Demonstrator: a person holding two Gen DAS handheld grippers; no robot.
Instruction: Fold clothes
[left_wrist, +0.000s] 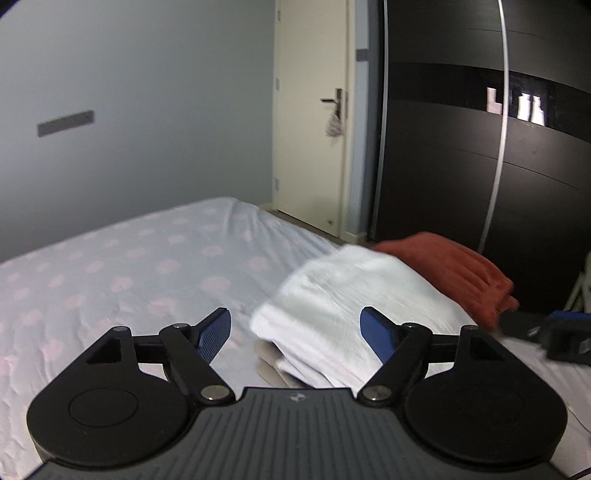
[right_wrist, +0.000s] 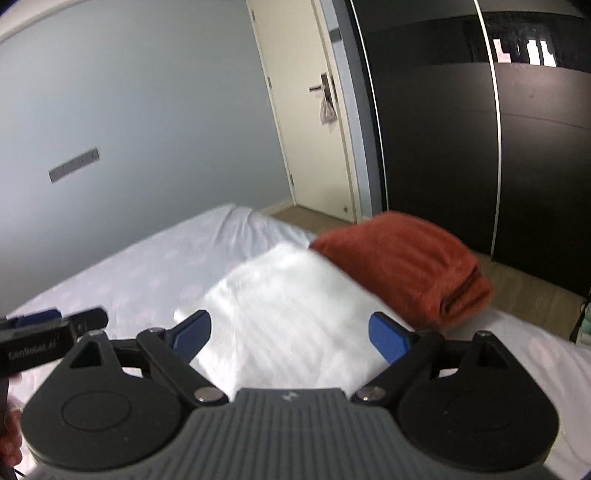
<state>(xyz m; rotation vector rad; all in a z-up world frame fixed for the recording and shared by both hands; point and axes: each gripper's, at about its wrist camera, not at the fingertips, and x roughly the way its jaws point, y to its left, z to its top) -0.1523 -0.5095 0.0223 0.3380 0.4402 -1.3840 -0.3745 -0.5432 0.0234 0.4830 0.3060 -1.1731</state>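
Left gripper (left_wrist: 295, 334), black with blue pads, jaws spread wide, nothing pinched. Right gripper (right_wrist: 290, 334) likewise spread and empty. Both hang above the folded white cloth (left_wrist: 354, 299), which lies on the bed (left_wrist: 129, 273) under a pale sheet with faint pink dots. Just beyond the white cloth, touching its far edge, a folded rust-red towel (right_wrist: 399, 266). Farther off: cream door (left_wrist: 314, 110) and dark wardrobe (left_wrist: 461, 147).

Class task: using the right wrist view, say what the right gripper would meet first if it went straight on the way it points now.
Probably the folded white cloth: it lies directly ahead of the open right gripper, on the bed. Depth is unclear in the blur.
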